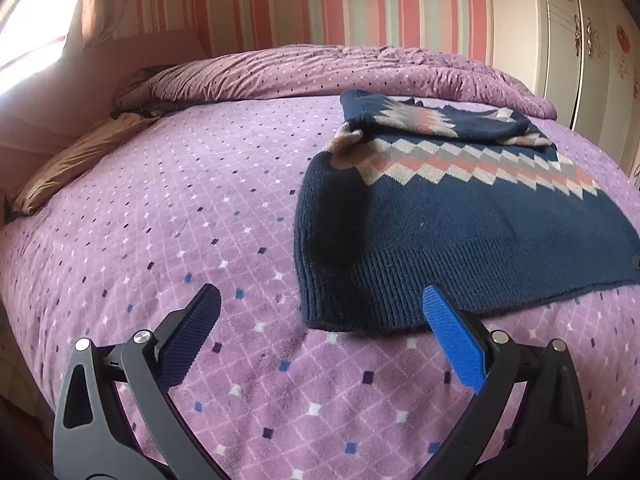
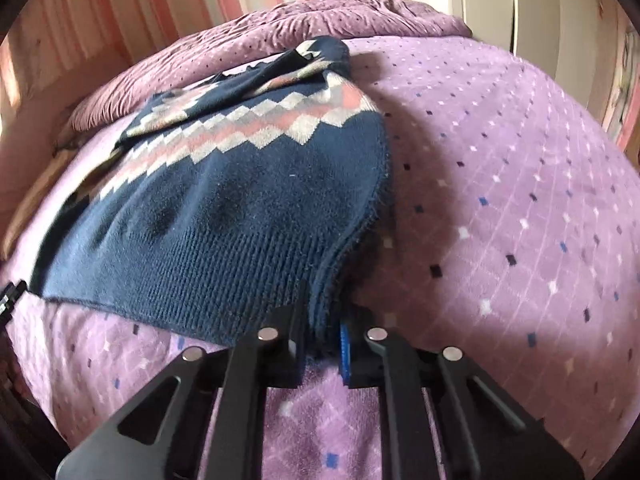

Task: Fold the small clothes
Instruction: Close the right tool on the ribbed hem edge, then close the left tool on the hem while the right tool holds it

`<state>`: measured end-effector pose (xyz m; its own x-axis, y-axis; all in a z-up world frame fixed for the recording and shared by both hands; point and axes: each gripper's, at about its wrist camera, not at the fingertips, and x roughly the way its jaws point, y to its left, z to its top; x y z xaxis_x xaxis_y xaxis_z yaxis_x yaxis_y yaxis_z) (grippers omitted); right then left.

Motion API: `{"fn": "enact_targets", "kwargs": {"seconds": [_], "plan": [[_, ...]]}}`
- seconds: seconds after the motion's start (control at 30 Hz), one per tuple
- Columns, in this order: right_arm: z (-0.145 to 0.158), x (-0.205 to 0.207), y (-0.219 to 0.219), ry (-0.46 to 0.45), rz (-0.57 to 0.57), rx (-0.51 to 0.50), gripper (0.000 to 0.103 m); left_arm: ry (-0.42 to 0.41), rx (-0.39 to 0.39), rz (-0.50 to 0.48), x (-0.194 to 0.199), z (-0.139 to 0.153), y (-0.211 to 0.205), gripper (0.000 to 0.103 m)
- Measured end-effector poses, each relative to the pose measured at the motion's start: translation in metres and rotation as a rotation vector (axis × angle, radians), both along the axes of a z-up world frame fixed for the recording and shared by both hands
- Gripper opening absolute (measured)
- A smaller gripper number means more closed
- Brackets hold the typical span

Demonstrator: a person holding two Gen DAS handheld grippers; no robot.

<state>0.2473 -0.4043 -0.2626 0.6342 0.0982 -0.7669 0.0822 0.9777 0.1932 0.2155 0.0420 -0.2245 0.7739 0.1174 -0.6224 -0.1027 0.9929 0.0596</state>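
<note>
Bed [image 1: 160, 208] with purple blanket; navy sweater [image 1: 460, 216] lies flat on it, sleeve folded across top. Right gripper [image 2: 320, 336] clamped on sweater's near right hem corner. Left gripper [image 1: 320, 312] spread wide, nothing held, just beside sweater's near left corner.

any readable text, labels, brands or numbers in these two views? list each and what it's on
None readable.
sweater: a small round tag or button near its hem, too small to tell if it bears text.
wardrobe: red ornaments on the doors, decoration only, no letters made out.
blanket: diamond pattern only.
</note>
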Motion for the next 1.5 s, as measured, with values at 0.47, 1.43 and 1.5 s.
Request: {"fn": "enact_targets", "kwargs": {"seconds": [0.47, 1.43, 1.5], "plan": [[0.000, 0.000, 0.001, -0.003, 0.001, 0.002, 0.010, 0.029, -0.077, -0.036, 0.011, -0.015, 0.010, 0.100], [0.004, -0.004, -0.011, -0.022, -0.021, 0.056, 0.010, 0.064, -0.124, -0.043, 0.044, -0.024, 0.004, 0.008], [0.008, -0.004, -0.012, -0.034, -0.021, 0.052, 0.009, 0.050, -0.117, -0.042, 0.045, -0.019, 0.003, 0.008]]}}
